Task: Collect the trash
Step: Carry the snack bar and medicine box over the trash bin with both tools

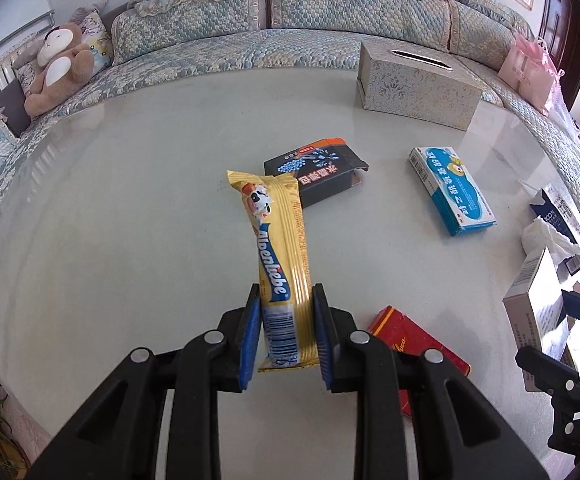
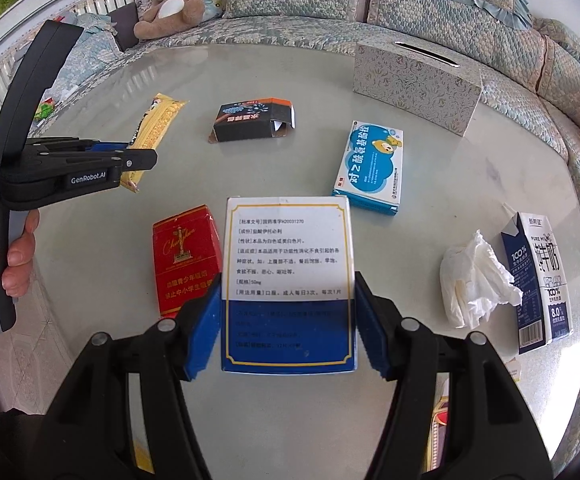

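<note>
Nearest, left gripper (image 1: 286,332) tilted down, clamped on yellow candy wrapper (image 1: 280,264), lifted off table (image 1: 130,200). Right gripper (image 2: 288,324) likewise angled down, gripping white-blue medicine box (image 2: 288,280). Glossy pale table, red cigarette pack (image 2: 184,260) near; patterned sofa (image 1: 290,16) far behind.

Left hand-held gripper (image 1: 286,316) clamped; right hand-held gripper (image 2: 288,320) gripping.

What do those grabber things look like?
Each hand-held gripper is black plastic with silver rivets on its linkages and two blue ribbed pads at the tips. The left hand-held gripper has a curved black handle, a grey trigger and white "GenRobot.AI" lettering on its side. The right hand-held gripper has the same black arms and blue pads.
</note>
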A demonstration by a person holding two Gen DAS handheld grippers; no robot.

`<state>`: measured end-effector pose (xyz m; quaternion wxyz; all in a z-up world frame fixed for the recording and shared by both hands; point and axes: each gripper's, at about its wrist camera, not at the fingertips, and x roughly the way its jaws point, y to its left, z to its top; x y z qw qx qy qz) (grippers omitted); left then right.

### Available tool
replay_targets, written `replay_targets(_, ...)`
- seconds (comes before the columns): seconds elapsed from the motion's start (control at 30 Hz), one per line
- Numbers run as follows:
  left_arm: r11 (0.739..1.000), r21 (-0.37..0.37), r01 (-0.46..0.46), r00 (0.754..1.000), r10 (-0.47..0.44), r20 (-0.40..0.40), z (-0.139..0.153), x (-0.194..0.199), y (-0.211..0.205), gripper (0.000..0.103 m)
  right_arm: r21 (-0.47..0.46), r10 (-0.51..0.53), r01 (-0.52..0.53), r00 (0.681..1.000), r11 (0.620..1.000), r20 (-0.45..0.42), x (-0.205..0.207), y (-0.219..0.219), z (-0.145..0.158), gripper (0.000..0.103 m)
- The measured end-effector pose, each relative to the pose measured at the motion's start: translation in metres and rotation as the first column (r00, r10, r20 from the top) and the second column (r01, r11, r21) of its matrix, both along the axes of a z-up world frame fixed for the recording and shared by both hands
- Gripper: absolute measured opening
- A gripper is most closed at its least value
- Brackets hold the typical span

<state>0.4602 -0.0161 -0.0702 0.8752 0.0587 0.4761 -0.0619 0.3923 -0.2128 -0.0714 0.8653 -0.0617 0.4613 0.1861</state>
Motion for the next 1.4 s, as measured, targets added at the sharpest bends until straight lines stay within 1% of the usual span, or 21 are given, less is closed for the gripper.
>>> replay_targets(0.1, 0.999, -0.010, 0.037, 0.999, -0.037, 0.030, 0.000, -0.020, -0.003, 0.025, -0.003, 0.024, -0.024, 0.999, 1.000, 0.045, -0.016, 0.006, 0.002, 0.060)
replay_targets(0.23, 0.998, -0.006, 0.068, 0.996, -0.068, 0.052, 0.006, -0.053, -0.007, 0.025, 0.008, 0.028, -0.028, 0.997, 1.000, 0.073, -0.041, 0.011, 0.009, 0.060)
replay_targets(0.33, 0.997, 0.007, 0.079, 0.994, -0.079, 0.070, 0.018, -0.085, -0.009, 0.025, 0.009, 0.024, -0.025, 0.996, 1.000, 0.083, -0.063, 0.014, 0.024, 0.060)
replay_targets(0.43, 0.997, -0.004, 0.082, 0.994, -0.082, 0.073, 0.034, -0.120, -0.007, 0.025, 0.018, 0.028, -0.029, 0.996, 0.999, 0.087, -0.093, 0.017, 0.045, 0.060)
replay_targets(0.57, 0.995, -0.009, 0.100, 0.992, -0.099, 0.073, 0.054, -0.180, -0.007, 0.025, 0.023, 0.034, -0.035, 0.997, 0.999, 0.067, -0.142, 0.025, 0.063, 0.060)
replay_targets(0.63, 0.995, -0.006, 0.103, 0.992, -0.103, 0.068, 0.058, -0.210, -0.005, 0.025, 0.032, 0.034, -0.036, 0.998, 0.999, 0.043, -0.167, 0.030, 0.064, 0.060)
replay_targets(0.7, 0.995, -0.012, 0.104, 0.994, -0.103, 0.048, 0.055, -0.240, -0.004, 0.025, 0.036, 0.034, -0.034, 0.999, 0.999, 0.012, -0.192, 0.035, 0.060, 0.060)
replay_targets(0.77, 0.994, -0.021, 0.107, 0.994, -0.107, 0.018, 0.048, -0.266, -0.001, 0.025, 0.038, 0.033, -0.032, 0.999, 0.999, -0.028, -0.214, 0.041, 0.050, 0.060)
replay_targets(0.83, 0.995, -0.022, 0.102, 0.995, -0.103, -0.013, 0.034, -0.290, 0.002, 0.025, 0.036, 0.016, -0.014, 0.998, 0.999, -0.067, -0.234, 0.045, 0.035, 0.060)
replay_targets(0.93, 0.995, -0.043, 0.095, 0.991, -0.099, -0.089, 0.002, -0.319, 0.009, 0.025, 0.024, -0.004, 0.008, 0.990, 1.000, -0.140, -0.256, 0.052, 0.005, 0.060)
replay_targets(1.0, 0.994, -0.064, 0.087, 0.984, -0.096, -0.149, -0.022, -0.332, 0.011, 0.025, 0.015, -0.009, 0.012, 0.982, 1.000, -0.187, -0.269, 0.058, -0.017, 0.060)
replay_targets(1.1, 0.997, -0.057, 0.058, 0.971, -0.069, -0.228, -0.057, -0.345, 0.015, 0.025, 0.003, -0.016, 0.018, 0.966, 1.000, -0.257, -0.284, 0.066, -0.048, 0.060)
replay_targets(1.23, 0.998, -0.038, 0.045, 0.957, -0.054, -0.284, -0.093, -0.358, 0.017, 0.025, -0.011, -0.039, 0.038, 0.945, 0.999, -0.325, -0.293, 0.075, -0.084, 0.060)
replay_targets(1.33, 0.999, -0.045, 0.030, 0.936, -0.044, -0.348, -0.122, -0.359, 0.019, 0.025, -0.013, -0.051, 0.050, 0.929, 0.999, -0.367, -0.294, 0.079, -0.105, 0.060)
replay_targets(1.4, 0.999, -0.038, 0.027, 0.927, -0.040, -0.372, -0.139, -0.360, 0.020, 0.025, -0.018, -0.049, 0.046, 0.920, 0.999, -0.388, -0.295, 0.081, -0.116, 0.060)
